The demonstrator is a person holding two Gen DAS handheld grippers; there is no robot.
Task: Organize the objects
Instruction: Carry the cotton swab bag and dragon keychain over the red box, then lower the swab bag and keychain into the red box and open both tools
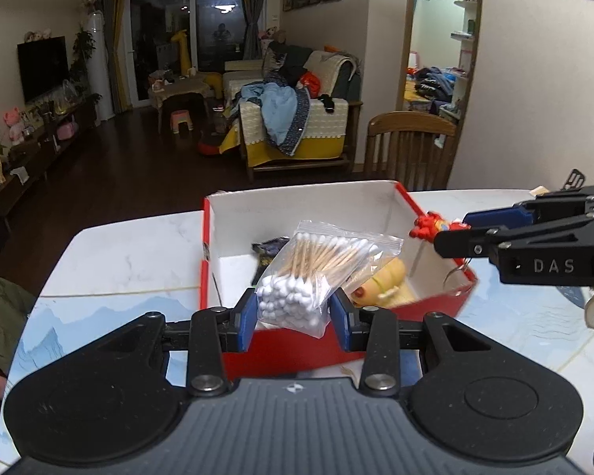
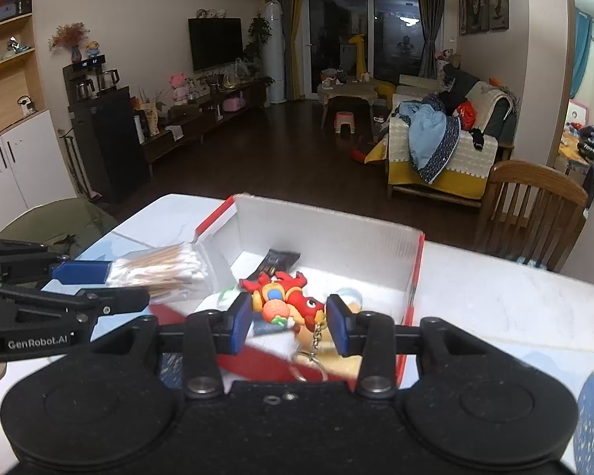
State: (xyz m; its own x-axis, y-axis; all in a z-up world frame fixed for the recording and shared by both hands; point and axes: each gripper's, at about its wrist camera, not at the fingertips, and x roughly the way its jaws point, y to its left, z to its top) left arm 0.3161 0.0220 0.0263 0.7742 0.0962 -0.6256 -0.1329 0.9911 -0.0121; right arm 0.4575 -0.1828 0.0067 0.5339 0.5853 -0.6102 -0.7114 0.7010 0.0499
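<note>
A red box with a white inside (image 1: 320, 202) (image 2: 336, 233) stands on the marble table. My left gripper (image 1: 293, 312) is shut on a clear bag of cotton swabs (image 1: 316, 269) and holds it over the box's near wall; the bag also shows in the right wrist view (image 2: 166, 273). My right gripper (image 2: 289, 322) is shut on a red and orange toy keychain (image 2: 287, 301), held over the box; its metal ring (image 2: 311, 356) hangs below. In the left wrist view the keychain (image 1: 427, 227) sits at the box's right rim. A dark packet (image 2: 279, 261) and a yellow toy (image 1: 380, 285) lie inside.
A wooden chair (image 1: 410, 150) (image 2: 534, 206) stands behind the table. The table (image 1: 130, 253) has a blue patterned mat (image 1: 111, 308) near me. A green jacket (image 2: 59, 225) lies at the left edge. A sofa with clothes (image 2: 439, 146) stands beyond.
</note>
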